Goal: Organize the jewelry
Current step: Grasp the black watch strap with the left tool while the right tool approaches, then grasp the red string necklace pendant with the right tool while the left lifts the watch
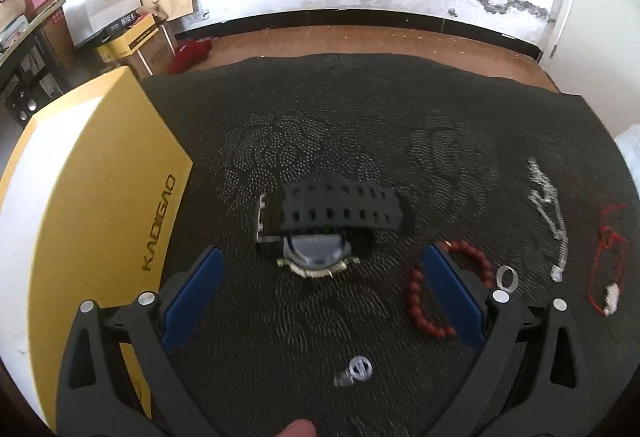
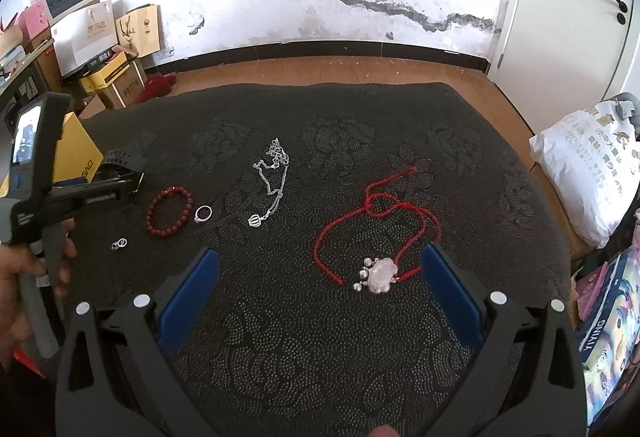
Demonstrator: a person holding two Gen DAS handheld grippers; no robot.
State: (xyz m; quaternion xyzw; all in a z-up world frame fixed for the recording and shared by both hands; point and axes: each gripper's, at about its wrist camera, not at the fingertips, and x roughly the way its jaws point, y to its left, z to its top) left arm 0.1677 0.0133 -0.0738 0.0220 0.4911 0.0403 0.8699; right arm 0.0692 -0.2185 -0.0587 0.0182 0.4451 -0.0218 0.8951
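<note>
A black watch (image 1: pixel 320 225) lies on the dark patterned cloth (image 1: pixel 320 117), just ahead of my open, empty left gripper (image 1: pixel 320 257). A red bead bracelet (image 1: pixel 432 301) lies by its right finger, with a silver ring (image 1: pixel 507 279), a silver chain necklace (image 1: pixel 548 213) and a red cord necklace (image 1: pixel 608 261) further right. A small silver earring (image 1: pixel 356 371) lies between the fingers. My right gripper (image 2: pixel 320 257) is open and empty above the red cord necklace with its pale pendant (image 2: pixel 380 275). The bracelet (image 2: pixel 170 211), ring (image 2: pixel 203 213), chain (image 2: pixel 272 181) and earring (image 2: pixel 119 244) lie to the left.
A yellow box (image 1: pixel 100 197) stands at the cloth's left edge. The left gripper tool (image 2: pixel 44 181) and hand show at the left of the right wrist view. Boxes and bags (image 2: pixel 100 49) stand by the far wall. A white sack (image 2: pixel 588 165) sits right.
</note>
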